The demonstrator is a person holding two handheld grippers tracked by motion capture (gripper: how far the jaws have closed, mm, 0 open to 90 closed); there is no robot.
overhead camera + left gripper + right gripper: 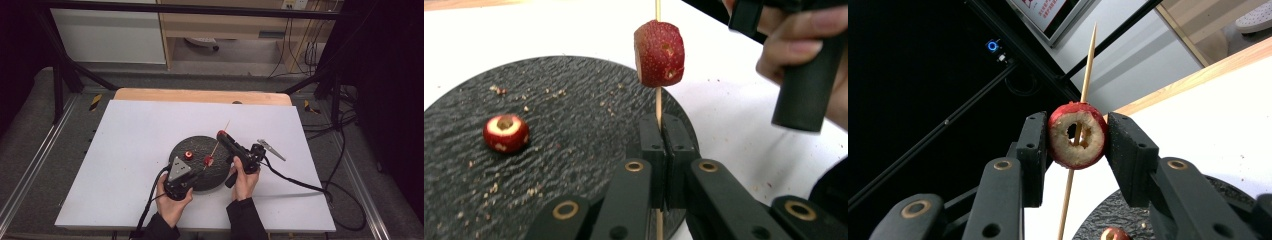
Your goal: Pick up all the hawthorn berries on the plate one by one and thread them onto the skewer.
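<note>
On the white table a black round plate [182, 150] carries a loose red cored fruit [189, 155] [506, 132]. My left gripper [199, 171] [663, 125] is shut on the lower end of a thin wooden skewer [658, 105] [1088, 60]. One red fruit [659, 53] [208, 160] is threaded on the skewer above the jaws. Higher up the stick, my right gripper [222, 136] [1078, 125] is shut on a second cored red fruit [1077, 141]. The skewer shows inside that fruit's hole, and its point sticks out beyond.
A grey metal tool [271, 149] lies on the white sheet [125, 150] to the right of the plate. Crumbs dot the plate [549, 150]. Cables trail from both grippers toward the table's near and right edges. A wooden strip [200, 95] borders the far edge.
</note>
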